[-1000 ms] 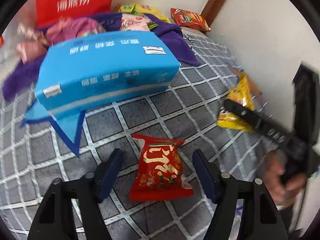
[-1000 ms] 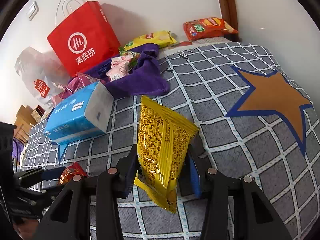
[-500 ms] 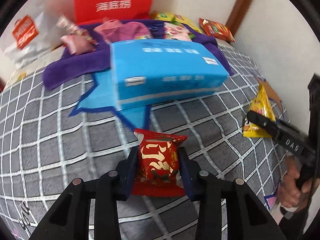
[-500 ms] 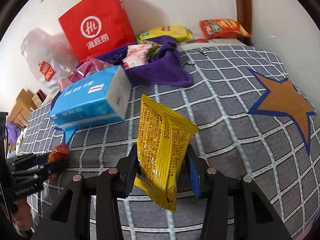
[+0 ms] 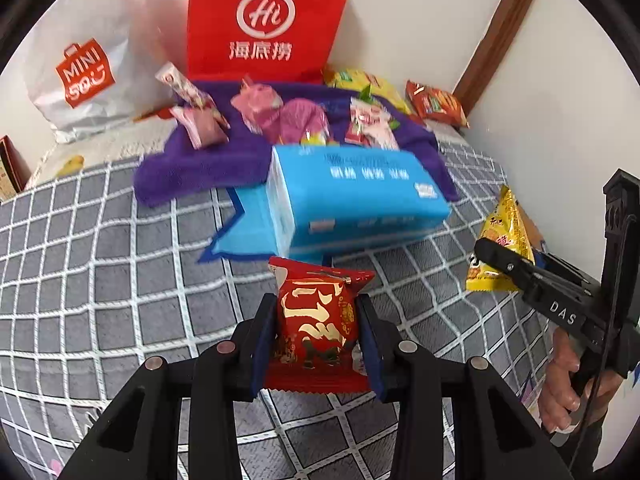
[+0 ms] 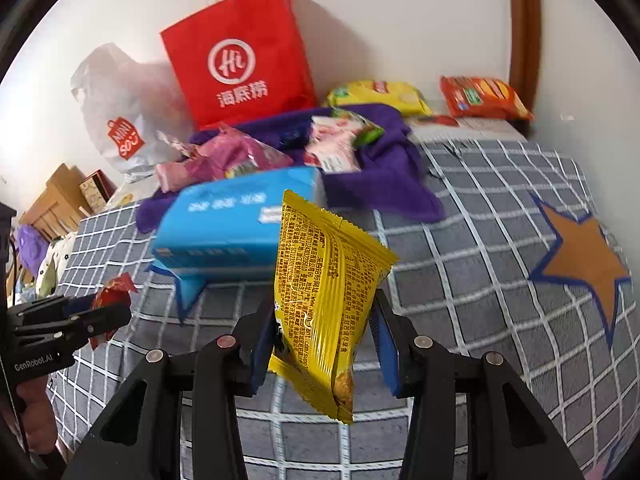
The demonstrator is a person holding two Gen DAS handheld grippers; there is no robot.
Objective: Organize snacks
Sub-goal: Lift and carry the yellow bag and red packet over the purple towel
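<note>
My left gripper (image 5: 316, 344) is shut on a red snack packet (image 5: 316, 320) and holds it above the grey checked bedcover (image 5: 100, 280); the packet also shows in the right wrist view (image 6: 110, 304). My right gripper (image 6: 322, 340) is shut on a yellow snack packet (image 6: 320, 288), held upright above the cover; it also shows at the right of the left wrist view (image 5: 502, 248). A purple towel (image 5: 224, 160) at the back carries several pink and white snack packets (image 5: 296, 120).
A blue tissue pack (image 5: 352, 196) lies between the grippers and the towel. A red paper bag (image 5: 268, 20) and a white plastic bag (image 5: 88, 64) stand against the wall. A yellow packet (image 6: 380, 96) and an orange packet (image 6: 484, 96) lie at the back right.
My left gripper closed on the red packet and lifted it off the cover. Both grippers have risen and tilted toward the towel, the right still holding the yellow packet.
</note>
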